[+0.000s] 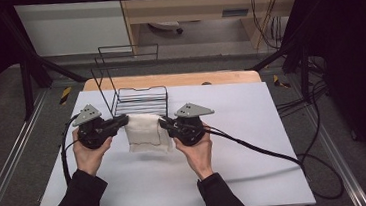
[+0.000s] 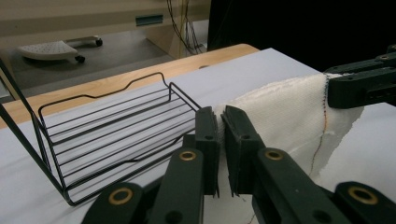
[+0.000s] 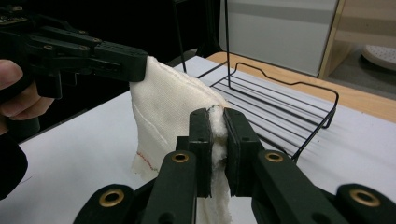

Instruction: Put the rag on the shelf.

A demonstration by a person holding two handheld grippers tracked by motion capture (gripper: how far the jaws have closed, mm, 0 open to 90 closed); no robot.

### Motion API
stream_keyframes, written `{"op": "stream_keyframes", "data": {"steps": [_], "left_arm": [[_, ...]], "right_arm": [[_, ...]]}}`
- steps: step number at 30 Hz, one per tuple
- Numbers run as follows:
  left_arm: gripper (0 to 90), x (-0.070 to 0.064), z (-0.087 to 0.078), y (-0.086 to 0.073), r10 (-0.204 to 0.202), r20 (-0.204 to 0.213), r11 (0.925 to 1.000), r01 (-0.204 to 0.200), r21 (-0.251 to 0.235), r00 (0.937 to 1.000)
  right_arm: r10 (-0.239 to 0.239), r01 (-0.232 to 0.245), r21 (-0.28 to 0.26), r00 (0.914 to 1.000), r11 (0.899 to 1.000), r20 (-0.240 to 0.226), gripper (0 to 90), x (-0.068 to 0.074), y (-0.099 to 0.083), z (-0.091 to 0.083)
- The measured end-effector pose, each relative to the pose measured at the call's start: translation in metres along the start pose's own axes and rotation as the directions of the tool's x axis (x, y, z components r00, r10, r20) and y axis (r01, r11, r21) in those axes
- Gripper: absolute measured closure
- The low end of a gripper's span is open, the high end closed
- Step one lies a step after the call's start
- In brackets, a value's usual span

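Two black two-jaw grippers are held over a white sheet-covered table (image 1: 257, 172), and a white woven cloth with stitched edges (image 1: 146, 131) is stretched between them. By the left gripper (image 1: 122, 121) one upper corner of the cloth is pinched, its jaws pressed together on the fabric, as is seen in the left gripper view (image 2: 223, 140). By the right gripper (image 1: 164, 122) the opposite corner is clamped, with fabric bunched between its closed jaws in the right gripper view (image 3: 216, 140). The cloth is held up in the middle of the table, its lower edge hanging close to the surface. Just behind it, a black wire rack with a tall back frame (image 1: 140, 100) is stood on the table.
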State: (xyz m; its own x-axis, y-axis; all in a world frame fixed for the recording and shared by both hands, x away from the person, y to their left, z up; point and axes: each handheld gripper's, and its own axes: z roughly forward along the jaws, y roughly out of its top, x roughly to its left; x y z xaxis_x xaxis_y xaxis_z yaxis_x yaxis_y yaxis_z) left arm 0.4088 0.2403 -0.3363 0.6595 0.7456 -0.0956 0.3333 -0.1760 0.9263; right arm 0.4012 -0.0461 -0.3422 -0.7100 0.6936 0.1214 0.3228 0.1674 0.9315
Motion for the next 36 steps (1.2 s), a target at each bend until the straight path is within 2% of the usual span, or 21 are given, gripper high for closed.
{"op": "stream_keyframes", "data": {"steps": [9, 19, 36], "left_arm": [[84.0, -0.003, -0.011, 0.008, 0.0, -0.01, 0.9989, -0.001, -0.048, 1.0], [84.0, -0.006, -0.021, 0.018, 0.006, -0.029, 0.9954, -0.008, -0.096, 0.9996], [84.0, -0.007, -0.035, 0.042, 0.016, -0.055, 0.9809, -0.027, -0.193, 0.9984]], "right_arm": [[-0.041, 0.042, -0.033, 0.9991, 0.999, 0.002, 82.4, 0.004, 0.018, -0.005], [-0.067, 0.067, -0.069, 0.9978, 0.995, 0.001, 82.5, 0.008, 0.033, -0.009], [-0.111, 0.112, -0.135, 0.9937, 0.984, 0.012, 82.6, 0.013, 0.063, -0.016]]}}
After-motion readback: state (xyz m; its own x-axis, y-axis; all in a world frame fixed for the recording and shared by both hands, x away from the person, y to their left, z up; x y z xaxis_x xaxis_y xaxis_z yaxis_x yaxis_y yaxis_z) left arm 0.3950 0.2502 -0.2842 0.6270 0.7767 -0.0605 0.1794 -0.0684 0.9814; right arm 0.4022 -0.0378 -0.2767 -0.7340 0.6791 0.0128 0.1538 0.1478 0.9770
